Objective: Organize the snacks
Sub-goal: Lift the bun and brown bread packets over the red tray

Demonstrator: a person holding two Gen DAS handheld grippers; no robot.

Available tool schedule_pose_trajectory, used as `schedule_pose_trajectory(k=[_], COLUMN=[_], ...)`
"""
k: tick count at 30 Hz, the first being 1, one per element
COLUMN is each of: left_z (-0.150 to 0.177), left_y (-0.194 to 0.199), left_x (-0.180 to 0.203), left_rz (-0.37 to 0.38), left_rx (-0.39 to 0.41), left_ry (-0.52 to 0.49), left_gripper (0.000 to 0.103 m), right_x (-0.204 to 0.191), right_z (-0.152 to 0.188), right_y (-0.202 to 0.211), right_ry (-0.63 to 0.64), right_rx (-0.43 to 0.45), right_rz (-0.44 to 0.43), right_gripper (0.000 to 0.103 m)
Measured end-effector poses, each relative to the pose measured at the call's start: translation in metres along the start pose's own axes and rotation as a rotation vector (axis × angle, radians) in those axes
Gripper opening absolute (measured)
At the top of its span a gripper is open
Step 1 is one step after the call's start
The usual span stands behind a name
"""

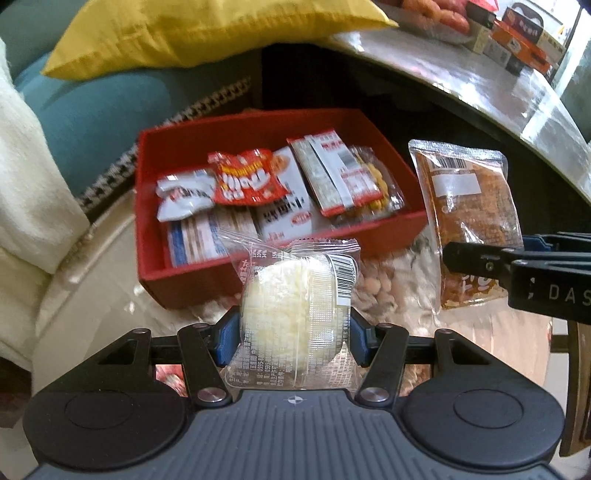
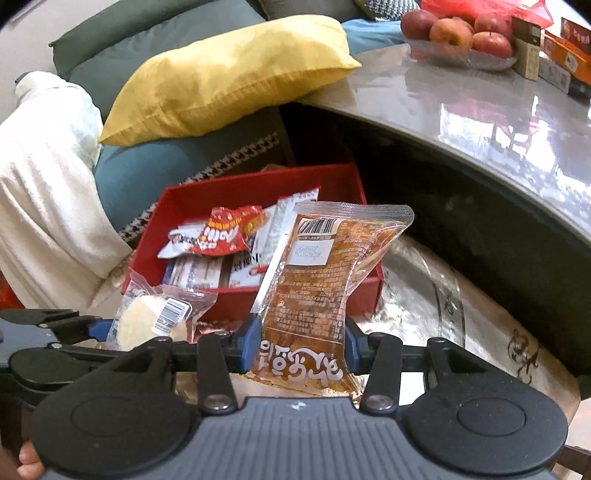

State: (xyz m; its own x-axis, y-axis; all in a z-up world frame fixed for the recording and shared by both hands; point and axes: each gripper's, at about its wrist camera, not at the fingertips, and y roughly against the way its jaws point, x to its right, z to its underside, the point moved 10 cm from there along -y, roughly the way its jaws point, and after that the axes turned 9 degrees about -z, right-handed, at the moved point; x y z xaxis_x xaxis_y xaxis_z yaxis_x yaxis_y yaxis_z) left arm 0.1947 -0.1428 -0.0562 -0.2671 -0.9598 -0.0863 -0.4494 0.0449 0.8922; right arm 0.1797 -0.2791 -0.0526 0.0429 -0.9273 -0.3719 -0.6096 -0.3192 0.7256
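Observation:
My left gripper [image 1: 293, 332] is shut on a clear packet with a round white cake [image 1: 295, 295], held upright above the front wall of a red box [image 1: 184, 288]. Several snack packets lie inside the box. To the right, my right gripper [image 1: 476, 258] is shut on a brown snack packet [image 1: 469, 195] with a barcode at its top. In the right wrist view the right gripper [image 2: 299, 343] pinches the brown packet [image 2: 317, 273] near its lower end, in front of the red box [image 2: 236, 184]. The white cake packet [image 2: 147, 321] and left gripper [image 2: 92, 328] show at lower left.
A yellow cushion [image 2: 221, 77] rests on a teal sofa beside a white blanket [image 2: 44, 184]. A glossy grey table [image 2: 480, 110] curves along the right, bearing a bowl of apples [image 2: 458, 33] and boxes [image 2: 565, 55]. The red box sits on a low shiny patterned surface [image 2: 424, 306].

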Motion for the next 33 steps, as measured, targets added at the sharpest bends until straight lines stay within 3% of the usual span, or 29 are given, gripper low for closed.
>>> schedule_pose_trajectory(k=[23, 33], left_z=[-0.059, -0.084], left_y=[0.02, 0.018], left_x=[-0.02, -0.029], left_rz=[-0.06, -0.107], left_rx=[0.136, 0.172], left_ry=[0.087, 0.12], left_gripper=[0.065, 0.065], right_x=[-0.029, -0.021], right_z=[-0.058, -0.078], right_y=[0.001, -0.003], right_ry=[0.035, 0.027], right_rx=[0.115, 0.138], right_rz=[-0.053, -0.044], right_gripper=[0.042, 0.042])
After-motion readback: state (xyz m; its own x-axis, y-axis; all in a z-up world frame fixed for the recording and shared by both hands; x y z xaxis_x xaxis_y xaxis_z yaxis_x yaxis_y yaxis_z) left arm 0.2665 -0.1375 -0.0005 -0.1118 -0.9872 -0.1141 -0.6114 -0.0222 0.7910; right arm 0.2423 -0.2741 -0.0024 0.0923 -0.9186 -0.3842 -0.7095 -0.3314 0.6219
